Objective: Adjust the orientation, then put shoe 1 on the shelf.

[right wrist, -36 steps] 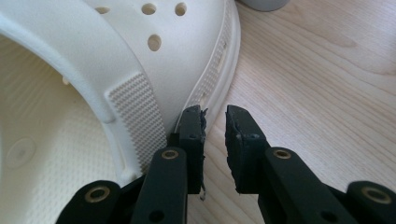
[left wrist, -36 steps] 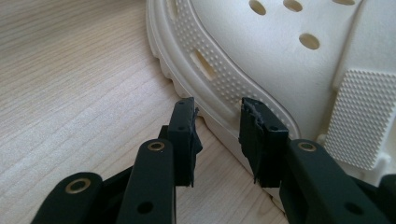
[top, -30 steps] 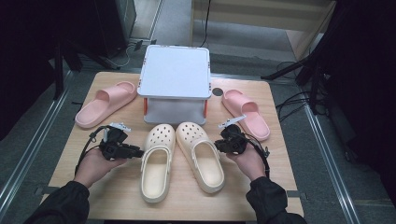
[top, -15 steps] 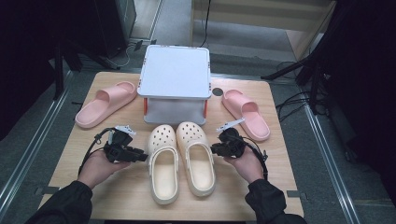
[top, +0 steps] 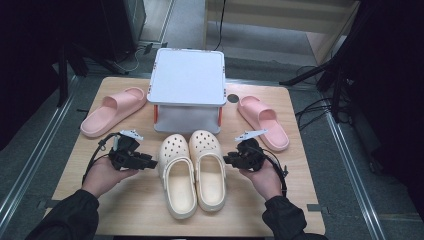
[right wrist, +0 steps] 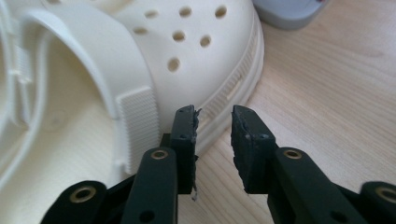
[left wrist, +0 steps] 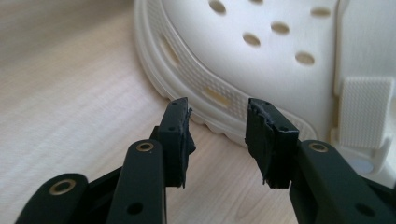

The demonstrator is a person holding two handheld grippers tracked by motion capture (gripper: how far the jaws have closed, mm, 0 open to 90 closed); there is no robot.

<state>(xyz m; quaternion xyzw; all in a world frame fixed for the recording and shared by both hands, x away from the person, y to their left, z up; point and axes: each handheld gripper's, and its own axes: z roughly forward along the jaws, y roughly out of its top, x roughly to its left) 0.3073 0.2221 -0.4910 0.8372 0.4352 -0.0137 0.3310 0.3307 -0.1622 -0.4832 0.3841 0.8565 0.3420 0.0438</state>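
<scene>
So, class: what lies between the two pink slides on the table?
In the high view, the white box stands between the left pink slide and the right pink slide.

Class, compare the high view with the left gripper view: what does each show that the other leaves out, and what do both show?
High view alone: two pink slippers, the white box, the right tool and the person's hands.

Left gripper view alone: the ribbed edge of the left clog's sole, close up, and the left tool with open jaws and nothing between them, having just opened.

Both: the left cream clog with its round holes, on the wooden table.
</scene>
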